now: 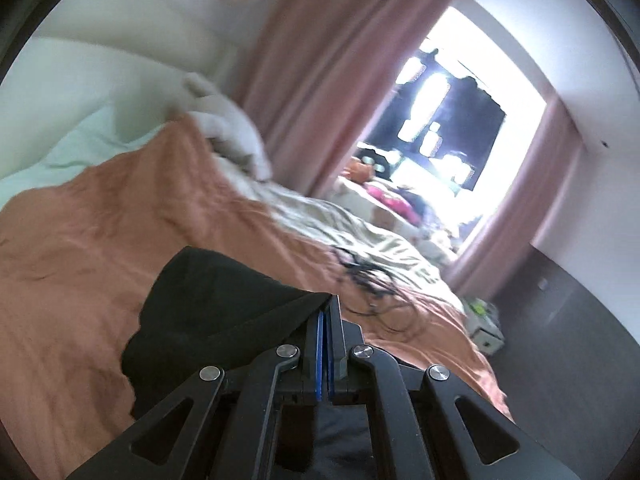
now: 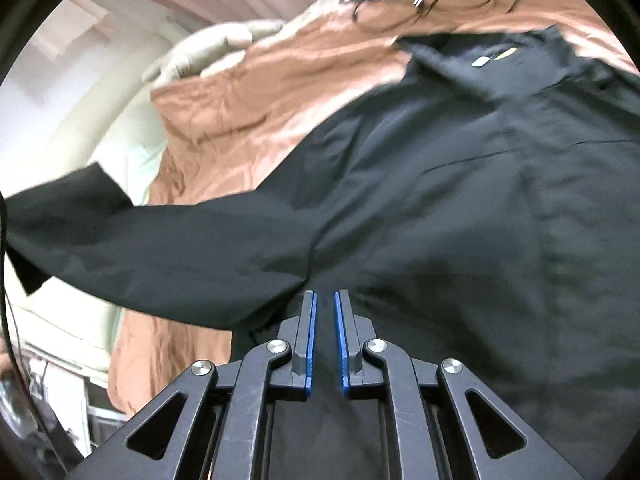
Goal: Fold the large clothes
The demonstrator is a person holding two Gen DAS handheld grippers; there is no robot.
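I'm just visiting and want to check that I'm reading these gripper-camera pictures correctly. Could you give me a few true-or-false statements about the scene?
1. The left gripper is shut on a fold of the black garment. True.
2. The bedspread is blue. False: the bedspread is orange-brown.
3. In the right wrist view, one long sleeve of the garment stretches out to the left. True.
4. The curtains by the window are green. False: the curtains are dusty pink.
5. A thin dark cable lies tangled on the bed. True.
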